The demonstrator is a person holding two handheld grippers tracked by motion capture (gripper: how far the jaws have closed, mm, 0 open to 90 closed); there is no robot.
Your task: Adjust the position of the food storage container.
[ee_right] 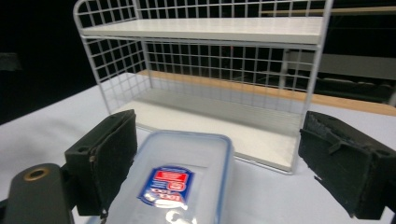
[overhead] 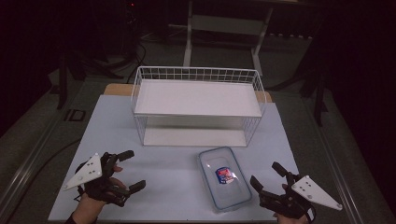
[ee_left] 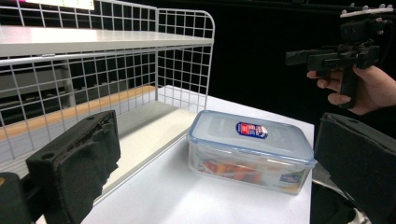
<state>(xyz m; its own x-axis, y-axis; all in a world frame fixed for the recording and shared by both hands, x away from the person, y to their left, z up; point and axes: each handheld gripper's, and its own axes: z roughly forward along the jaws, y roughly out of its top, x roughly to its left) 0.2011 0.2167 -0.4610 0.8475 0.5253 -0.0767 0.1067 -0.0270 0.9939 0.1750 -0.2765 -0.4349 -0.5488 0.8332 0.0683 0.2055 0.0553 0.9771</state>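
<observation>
- Left gripper [overhead: 130, 170], black with a grey three-cornered plate on top, sat at the near left of the pale blue table [overhead: 163, 186], held in a hand [overhead: 88, 203]. Jaws stood wide apart, nothing between them.
- Right gripper [overhead: 267, 173], same build, sat at the near right edge of the table. Jaws also stood wide apart, gripping nothing.
- Clear rectangular plastic food box with a blue-rimmed snap lid and a red-and-blue label [overhead: 224, 176] lay flat on the table between the two grippers, nearer the right one, long side running front to back. In the left gripper view, orange and red contents showed through the box wall [ee_left: 233, 170].
- In the right gripper view, the box [ee_right: 177, 182] lay low between the open jaws, its near end close to the left jaw; contact could not be judged.
- In the left gripper view, the right gripper [ee_left: 327, 56] appeared beyond the box, raised off the table.
- White wire two-tier shelf rack with flat white boards [overhead: 198, 98] stood farther back at the table's middle, just behind the box, apart from it. Both tiers bare.
- Beyond the table, dark floor and a pale frame stand [overhead: 224, 28].
</observation>
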